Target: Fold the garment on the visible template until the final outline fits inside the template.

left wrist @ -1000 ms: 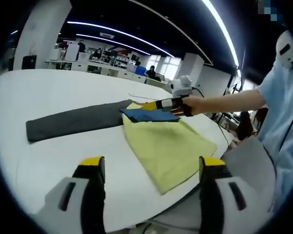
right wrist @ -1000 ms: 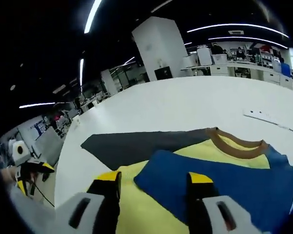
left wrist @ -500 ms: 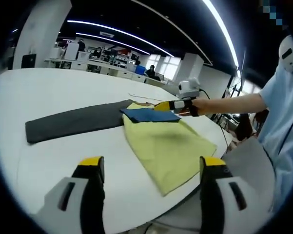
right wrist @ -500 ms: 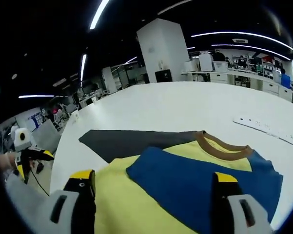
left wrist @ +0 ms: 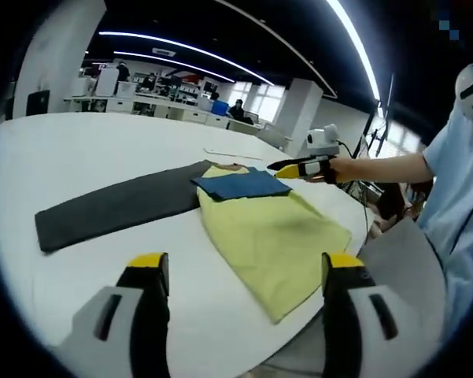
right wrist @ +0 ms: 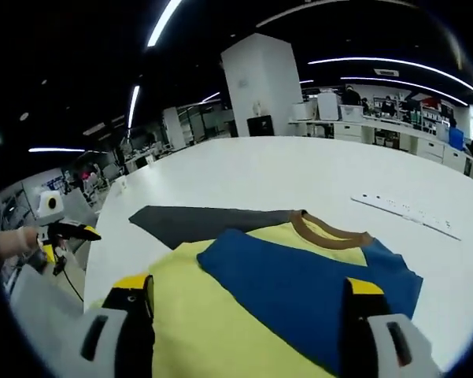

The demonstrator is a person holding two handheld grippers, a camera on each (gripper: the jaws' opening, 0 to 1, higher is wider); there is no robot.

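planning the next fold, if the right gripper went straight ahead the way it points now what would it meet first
Probably the folded blue sleeve on the yellow garment: it lies between the open jaws of the right gripper and just ahead. The gripper seems above the cloth, so depth is unclear.

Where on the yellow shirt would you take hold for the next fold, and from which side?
Probably the near hem corner of the yellow shirt, approached low from the table edge by the left gripper. That corner lies flat, bare and unfolded, while the blue sleeve already covers the collar end.
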